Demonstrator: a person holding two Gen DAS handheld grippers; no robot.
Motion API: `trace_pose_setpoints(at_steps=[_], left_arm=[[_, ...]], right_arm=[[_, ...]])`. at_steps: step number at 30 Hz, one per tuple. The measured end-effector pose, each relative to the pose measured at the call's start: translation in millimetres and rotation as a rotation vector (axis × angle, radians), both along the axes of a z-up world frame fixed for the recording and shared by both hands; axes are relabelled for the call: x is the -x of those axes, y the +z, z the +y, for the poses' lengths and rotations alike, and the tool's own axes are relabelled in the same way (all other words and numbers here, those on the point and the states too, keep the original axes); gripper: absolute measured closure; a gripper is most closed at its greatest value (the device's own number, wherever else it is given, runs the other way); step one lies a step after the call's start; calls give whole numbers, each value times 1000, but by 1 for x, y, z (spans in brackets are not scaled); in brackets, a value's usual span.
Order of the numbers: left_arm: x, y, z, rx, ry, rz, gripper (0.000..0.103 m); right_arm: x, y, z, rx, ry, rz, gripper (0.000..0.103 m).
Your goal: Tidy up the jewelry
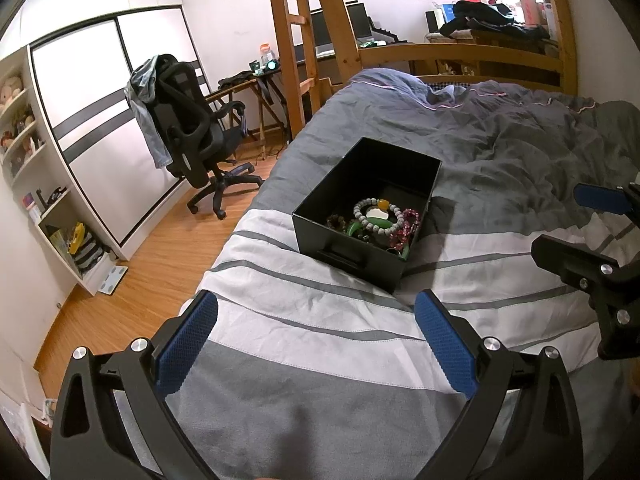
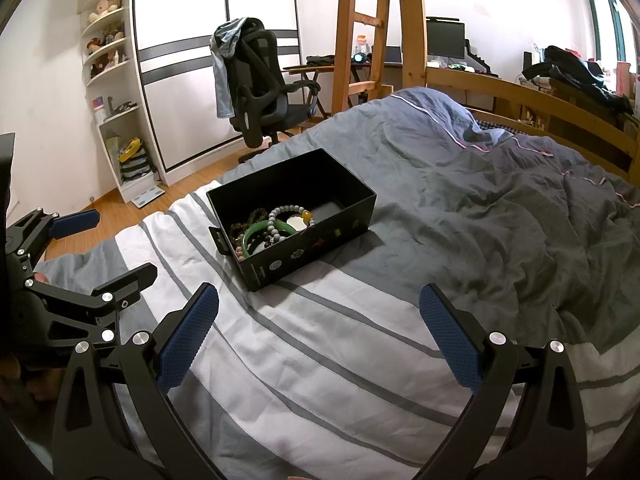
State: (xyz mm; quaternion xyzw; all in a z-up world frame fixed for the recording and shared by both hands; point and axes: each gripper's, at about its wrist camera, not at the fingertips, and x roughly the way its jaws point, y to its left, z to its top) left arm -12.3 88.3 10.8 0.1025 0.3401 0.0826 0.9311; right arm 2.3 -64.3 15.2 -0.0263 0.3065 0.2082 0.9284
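Beads (image 1: 375,216), glossy | box (image 1: 344,258), matte cardboard | quilt (image 1: 320,344), creased

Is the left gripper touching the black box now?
Apart. In the left wrist view, striped bedding lies between the open left gripper and the black box.

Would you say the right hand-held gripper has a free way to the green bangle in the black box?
Probably yes: the right hand-held gripper is open, the black box has no lid, and the green bangle lies exposed on top.

The printing on the black box's (image 2: 312,252) side is too small to read.
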Motion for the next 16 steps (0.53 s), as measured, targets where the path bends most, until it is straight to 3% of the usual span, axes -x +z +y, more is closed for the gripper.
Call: trace_pose_setpoints(at_steps=[16], left_arm=[[-2,-2,3,2,-13,14,6]], right_arm=[[0,-1,0,1,1,2,4]])
